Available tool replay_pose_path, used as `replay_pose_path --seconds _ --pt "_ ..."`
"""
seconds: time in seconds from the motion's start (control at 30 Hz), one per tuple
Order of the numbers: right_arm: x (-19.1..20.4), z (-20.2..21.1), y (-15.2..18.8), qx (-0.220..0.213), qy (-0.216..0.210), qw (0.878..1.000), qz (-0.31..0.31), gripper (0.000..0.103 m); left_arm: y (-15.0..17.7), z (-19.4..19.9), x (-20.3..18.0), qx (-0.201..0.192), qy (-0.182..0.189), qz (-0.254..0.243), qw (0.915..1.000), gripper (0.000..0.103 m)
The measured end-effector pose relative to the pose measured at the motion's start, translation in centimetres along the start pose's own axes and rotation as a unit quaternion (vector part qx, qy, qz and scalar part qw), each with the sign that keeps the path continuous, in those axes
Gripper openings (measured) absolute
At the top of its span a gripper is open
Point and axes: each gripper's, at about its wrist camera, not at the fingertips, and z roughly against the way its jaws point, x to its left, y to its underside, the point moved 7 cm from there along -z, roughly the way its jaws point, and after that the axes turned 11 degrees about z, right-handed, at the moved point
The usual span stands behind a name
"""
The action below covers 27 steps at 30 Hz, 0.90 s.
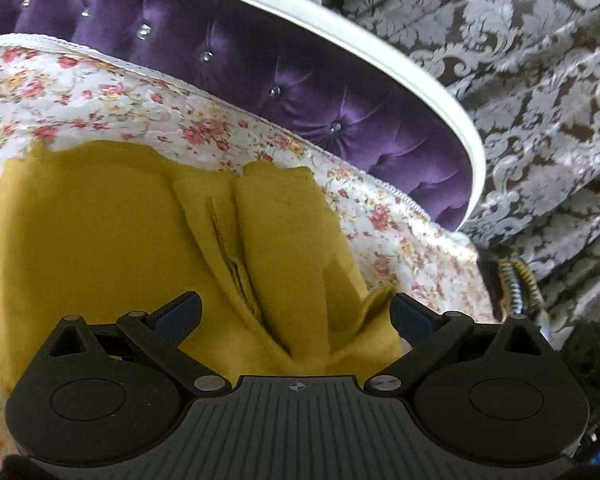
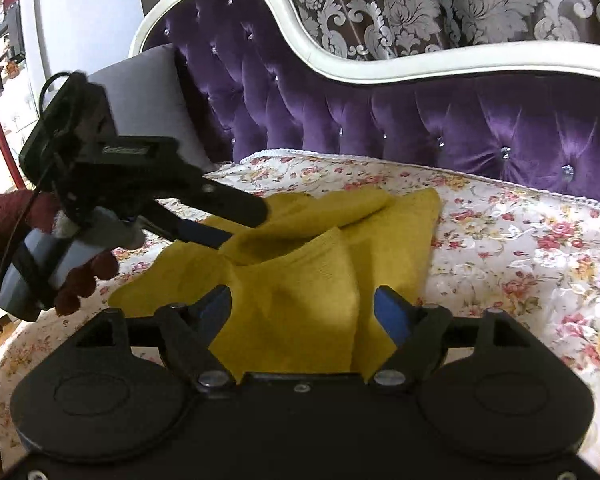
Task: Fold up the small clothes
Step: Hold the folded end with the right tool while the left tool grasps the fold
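Observation:
A mustard-yellow small garment [image 1: 112, 232] lies crumpled on the floral bedspread [image 1: 100, 92]. It also shows in the right wrist view [image 2: 300, 280]. My left gripper [image 1: 296, 312] is open with its jaws wide apart, and folds of the garment lie between them. My right gripper [image 2: 302, 308] is open too, with a raised fold of the garment between its blue-padded fingers [image 2: 392, 316]. In the right wrist view the left gripper [image 2: 236, 220] reaches in from the left, its fingers over the garment's far left part, held by a hand in a dark red glove [image 2: 84, 276].
A purple tufted sofa back [image 2: 420, 120] with a white frame [image 2: 340, 64] runs behind the bedspread [image 2: 520, 240]. A grey cushion [image 2: 148, 92] leans at the left end. Patterned brown and silver curtains [image 1: 520, 60] hang behind.

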Motion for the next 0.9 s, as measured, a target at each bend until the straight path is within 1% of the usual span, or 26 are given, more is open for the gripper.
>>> replay_pose_path --seconds 0.1,0.17,0.23,0.27,0.33,0.37,0.4,0.43,0.47,0.57,0.67,0.73,0.83,0.87,0.9 --pt "0.0 -0.9 0.0 -0.004 -0.007 1.000 0.013 0.080 -0.5 -1.3 0.1 0.010 -0.012 -0.005 0.9999 0.102" --pt "0.4 -1.3 0.0 -0.006 -0.011 1.000 0.022 0.080 -1.0 -2.0 0.0 0.009 -0.017 -0.007 0.9998 0.102" --pt "1.1 -1.5 0.1 -0.010 -0.020 0.999 0.031 0.078 -1.7 -2.7 0.2 0.007 -0.029 -0.010 0.9995 0.102" --pt "1.7 -1.5 0.1 -0.011 -0.023 0.999 0.041 0.073 -1.9 -3.1 0.2 0.007 -0.035 -0.013 0.9993 0.101" --pt "2.8 -1.5 0.3 -0.007 -0.020 0.998 0.065 0.068 -2.5 -3.7 0.3 0.005 -0.049 -0.023 0.9985 0.101" --pt "3.5 -1.5 0.6 -0.005 -0.019 0.996 0.082 0.059 -2.7 -4.0 0.2 0.006 -0.053 -0.028 0.9982 0.101" --pt "4.1 -1.7 0.9 0.005 -0.020 0.995 0.097 0.048 -2.8 -4.2 0.1 0.008 -0.058 -0.035 0.9977 0.101" --pt "4.5 -1.8 1.2 0.012 -0.018 0.994 0.107 0.044 -2.9 -4.4 -0.1 0.008 -0.062 -0.043 0.9971 0.101" --pt "4.7 -1.8 1.4 0.015 -0.013 0.993 0.114 0.041 -3.0 -4.4 -0.3 0.007 -0.063 -0.049 0.9968 0.101" --pt "4.9 -1.8 2.1 0.024 -0.001 0.992 0.120 0.040 -2.6 -4.0 -0.5 0.004 -0.051 -0.051 0.9974 0.101" --pt "5.2 -1.8 2.4 0.031 0.021 0.989 0.140 0.024 -1.6 -3.7 -0.5 0.007 -0.044 -0.055 0.9975 0.101" --pt "5.5 -1.6 2.5 0.030 0.026 0.988 0.148 0.017 -1.0 -3.7 -0.8 0.007 -0.045 -0.070 0.9965 0.101" --pt "5.7 -1.5 2.3 0.029 0.031 0.989 0.140 0.015 -0.5 -3.9 -1.1 0.000 -0.063 -0.092 0.9938 0.101" --pt "5.7 -1.4 2.2 0.028 0.031 0.990 0.136 0.015 -0.7 -4.0 -1.1 -0.005 -0.071 -0.094 0.9930 0.095" --pt "5.7 -1.3 2.1 0.026 0.030 0.990 0.132 0.015 -1.0 -4.0 -0.9 -0.016 -0.080 -0.090 0.9926 0.067"
